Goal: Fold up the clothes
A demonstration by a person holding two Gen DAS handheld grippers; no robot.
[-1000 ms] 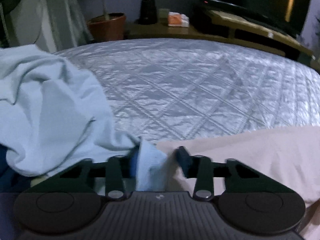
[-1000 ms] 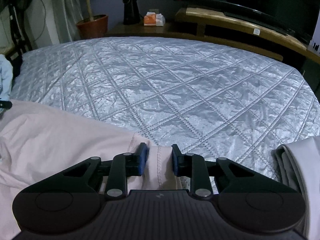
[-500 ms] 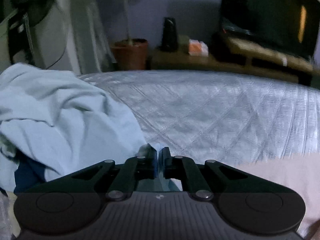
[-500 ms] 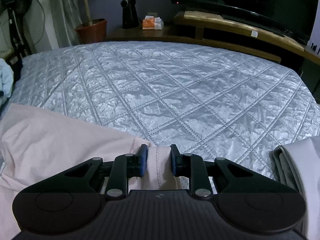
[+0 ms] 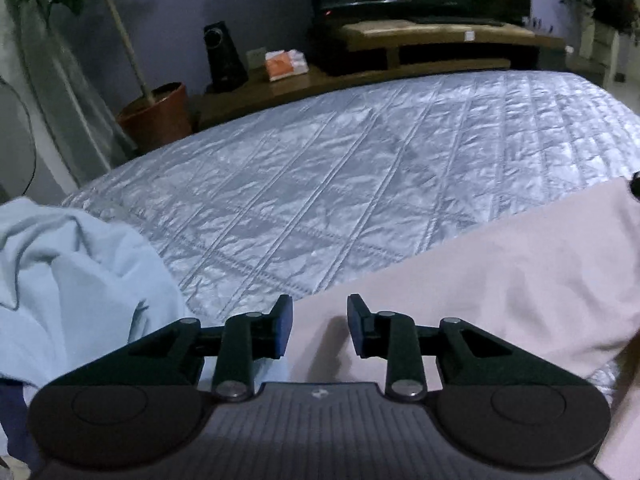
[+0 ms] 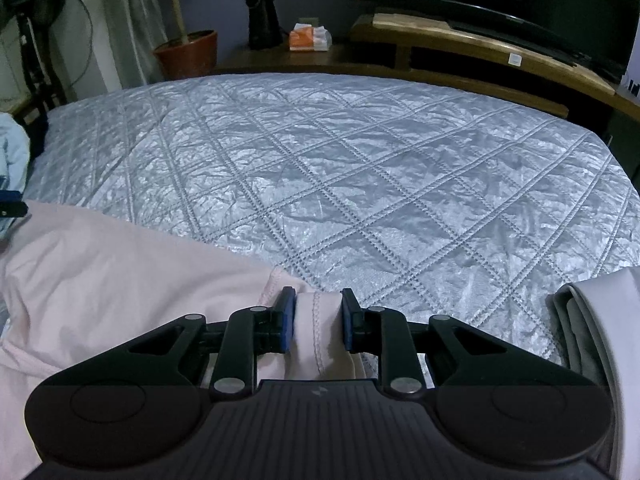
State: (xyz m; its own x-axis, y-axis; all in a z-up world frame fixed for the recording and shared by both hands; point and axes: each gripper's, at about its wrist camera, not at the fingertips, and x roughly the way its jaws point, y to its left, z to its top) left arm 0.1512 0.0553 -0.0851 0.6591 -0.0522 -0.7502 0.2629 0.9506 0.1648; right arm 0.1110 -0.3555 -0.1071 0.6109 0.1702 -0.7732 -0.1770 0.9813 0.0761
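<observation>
A pale pink garment (image 5: 500, 272) lies spread across the near side of the bed. My left gripper (image 5: 320, 326) hovers over its left corner. Its jaws are opening, the pink cloth lies below the gap, and the pads do not press on it. A crumpled light blue garment (image 5: 60, 280) is heaped just left of that gripper, free of the fingers. My right gripper (image 6: 318, 318) is shut on the stitched hem of the pink garment (image 6: 120, 272), with the cloth bunched between the blue pads.
The silver quilted bedspread (image 6: 360, 180) stretches ahead. Folded grey and white clothes (image 6: 580, 320) sit at the right edge. Beyond the bed are a potted plant (image 5: 156, 116), a black speaker (image 5: 224, 60), a tissue box (image 6: 310, 38) and a wooden TV stand (image 5: 420, 40).
The left gripper closed on the light blue cloth, then let it go, opened and swung right over the pink garment's corner. The right gripper kept still, holding the hem.
</observation>
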